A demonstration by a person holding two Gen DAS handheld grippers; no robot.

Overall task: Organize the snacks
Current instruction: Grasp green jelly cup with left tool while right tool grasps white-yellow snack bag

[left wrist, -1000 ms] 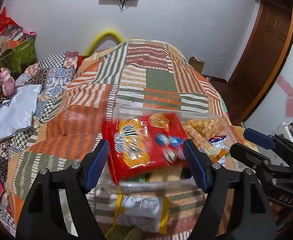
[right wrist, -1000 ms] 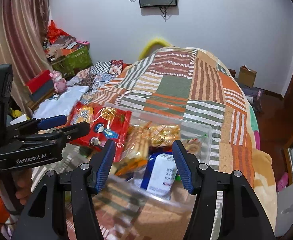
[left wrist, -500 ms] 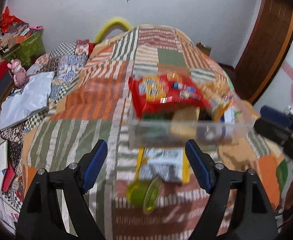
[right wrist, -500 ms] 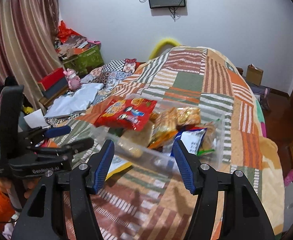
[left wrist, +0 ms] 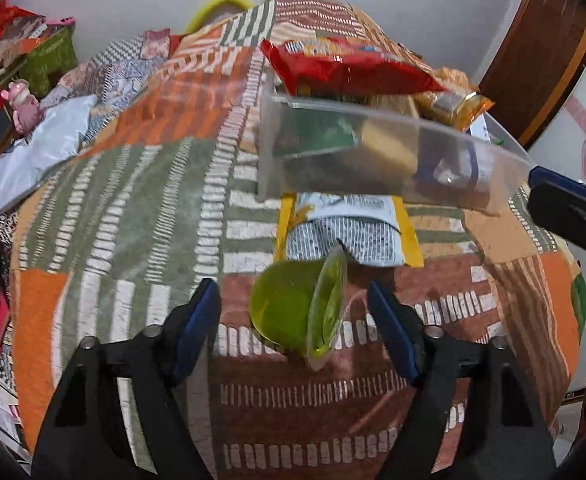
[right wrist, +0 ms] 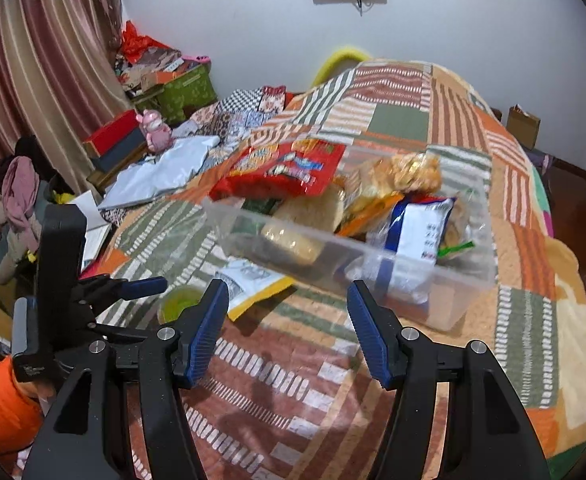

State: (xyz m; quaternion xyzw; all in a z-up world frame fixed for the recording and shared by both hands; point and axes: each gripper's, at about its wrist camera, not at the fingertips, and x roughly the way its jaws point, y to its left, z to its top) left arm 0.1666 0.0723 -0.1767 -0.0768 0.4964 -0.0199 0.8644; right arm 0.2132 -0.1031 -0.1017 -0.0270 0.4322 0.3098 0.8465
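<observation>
A clear plastic bin (left wrist: 373, 160) (right wrist: 469, 272) full of snacks sits on a patchwork bedspread. A red snack bag (left wrist: 345, 68) (right wrist: 285, 168) lies on top of it. In front of the bin lie a white and yellow packet (left wrist: 345, 232) (right wrist: 249, 280) and a green jelly cup (left wrist: 293, 312) (right wrist: 179, 300) on its side. My left gripper (left wrist: 293, 328) is open and empty, its fingers either side of the cup, just short of it. My right gripper (right wrist: 287, 332) is open and empty, in front of the bin's near wall.
The bedspread (left wrist: 113, 200) (right wrist: 473, 128) covers the bed. Clothes, a pink toy (right wrist: 155, 130) and boxes crowd the left side. A wooden door (left wrist: 541, 52) stands at the right. The right gripper's tip (left wrist: 565, 200) shows at the left view's right edge.
Both grippers have pulled back from the bin and dropped lower. The left gripper now frames the green cup. The red bag stays on top of the bin.
</observation>
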